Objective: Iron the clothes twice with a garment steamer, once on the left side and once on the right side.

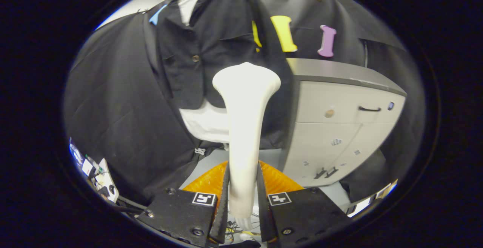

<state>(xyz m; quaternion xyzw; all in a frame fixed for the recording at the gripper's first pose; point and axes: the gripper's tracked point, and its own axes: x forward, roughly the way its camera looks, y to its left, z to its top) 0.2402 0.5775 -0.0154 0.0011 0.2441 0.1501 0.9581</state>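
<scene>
A white garment steamer (244,127) stands upright between my fingers, and my gripper (243,187) is shut on its handle. Its wide head rises just ahead of the fingers. Beyond it hangs a black button-up jacket (211,44) over a white shirt (205,123), whose hem shows below the jacket. The steamer head sits in front of the jacket's lower right part; whether it touches the cloth I cannot tell.
A grey-topped cabinet (339,127) with a drawer handle and doors stands right of the clothes. Black cloth (117,108) drapes to the left. Cables and small items (94,172) lie low on the left. Pale floor (211,159) shows below the clothes.
</scene>
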